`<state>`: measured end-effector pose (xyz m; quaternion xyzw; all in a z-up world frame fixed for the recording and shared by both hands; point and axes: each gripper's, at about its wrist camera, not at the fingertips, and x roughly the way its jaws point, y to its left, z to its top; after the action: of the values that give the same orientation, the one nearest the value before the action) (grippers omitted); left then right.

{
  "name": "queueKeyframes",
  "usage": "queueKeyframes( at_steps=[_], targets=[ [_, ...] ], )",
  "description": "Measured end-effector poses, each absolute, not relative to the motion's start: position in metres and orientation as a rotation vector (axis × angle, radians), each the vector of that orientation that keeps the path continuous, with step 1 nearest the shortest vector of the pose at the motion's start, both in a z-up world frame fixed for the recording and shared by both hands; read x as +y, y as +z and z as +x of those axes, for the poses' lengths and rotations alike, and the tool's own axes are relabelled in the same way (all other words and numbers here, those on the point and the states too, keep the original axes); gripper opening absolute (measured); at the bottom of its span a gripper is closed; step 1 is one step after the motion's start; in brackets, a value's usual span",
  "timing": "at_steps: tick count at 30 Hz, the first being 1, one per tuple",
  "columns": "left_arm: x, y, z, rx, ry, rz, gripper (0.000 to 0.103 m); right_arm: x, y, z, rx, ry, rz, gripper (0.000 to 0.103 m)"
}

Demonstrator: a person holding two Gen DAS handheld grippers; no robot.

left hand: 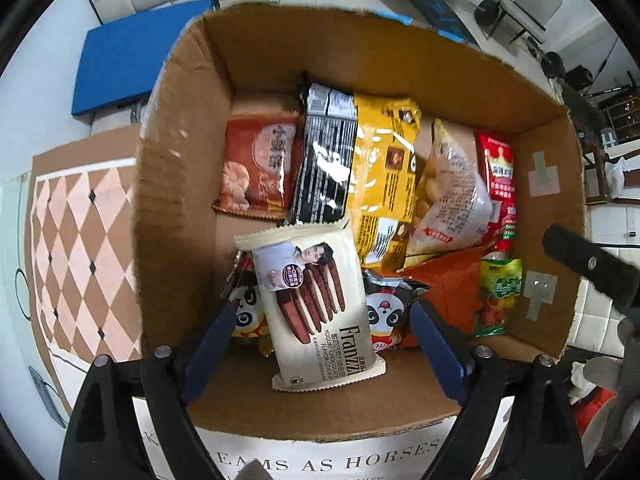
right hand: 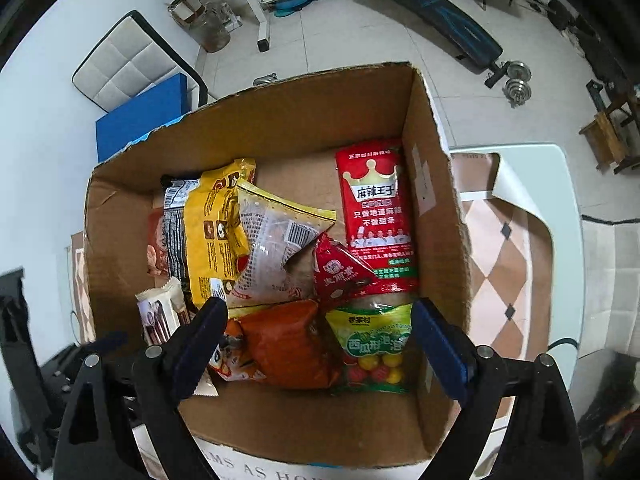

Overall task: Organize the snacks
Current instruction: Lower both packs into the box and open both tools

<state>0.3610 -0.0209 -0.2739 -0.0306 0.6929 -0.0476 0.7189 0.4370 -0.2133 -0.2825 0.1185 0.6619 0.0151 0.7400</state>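
An open cardboard box holds several snack packs. A cream Franzzi cookie pack lies flat near the front wall, on top of panda-print bags. My left gripper hangs over it, open, with the blue pads apart from the pack's sides. My right gripper is open above an orange pack and a green bag of candy balls, touching neither. Behind them lie a red crown pack, a small red sachet, a clear bag, a yellow pack and a black pack.
The box stands on a white table with a checkered mat. A blue pad and a white cushioned chair are behind it. A weight bench and dumbbells stand on the tiled floor.
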Motion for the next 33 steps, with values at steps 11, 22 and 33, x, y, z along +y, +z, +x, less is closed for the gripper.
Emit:
queueKeyframes(
  at_steps=[11,22,33],
  targets=[
    [-0.03,-0.215,0.336,1.325,-0.089,-0.027,0.09,-0.205,-0.233,0.386,1.342,0.033,0.132,0.096],
    [-0.038,-0.168,0.28,1.188,-0.068,-0.009,0.09,-0.204,-0.191,0.311,1.254,0.016,0.122,0.096],
    [-0.049,-0.136,0.222,1.094,-0.046,-0.003,0.09,-0.223,-0.16,0.251,1.176,0.072,0.244,0.096]
  ],
)
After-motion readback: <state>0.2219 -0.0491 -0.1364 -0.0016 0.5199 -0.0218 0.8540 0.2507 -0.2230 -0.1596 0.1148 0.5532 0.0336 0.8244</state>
